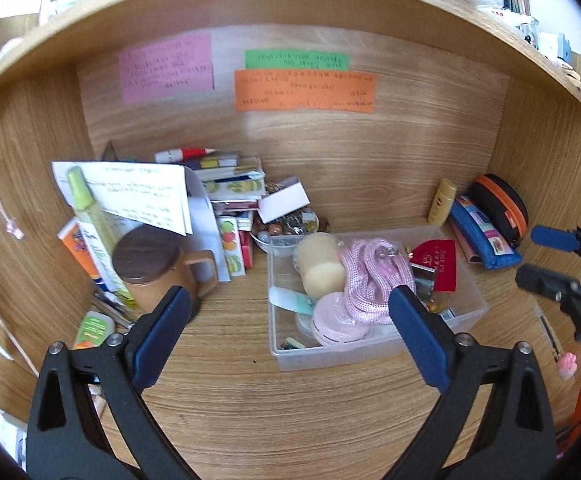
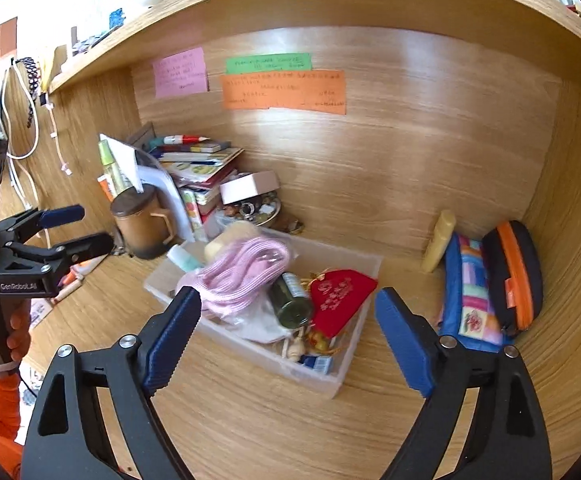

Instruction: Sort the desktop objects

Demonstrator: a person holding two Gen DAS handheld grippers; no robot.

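From the left wrist camera, the left gripper (image 1: 288, 320) hangs over the wooden desk (image 1: 226, 400) with its jaws spread wide and nothing between them. Beyond it a clear plastic bin (image 1: 370, 354) holds a pink cord (image 1: 374, 280), a round pink case (image 1: 336, 318) and a red pouch (image 1: 436, 262). A lidded brown mug (image 1: 154, 268) stands to the left.

From the right wrist camera, the right gripper (image 2: 288, 334) also stands parted and empty above the same bin (image 2: 266, 354). A blue patchwork pencil case (image 2: 470, 292) and a black-and-orange zip case (image 2: 512, 272) lie against the right wall.
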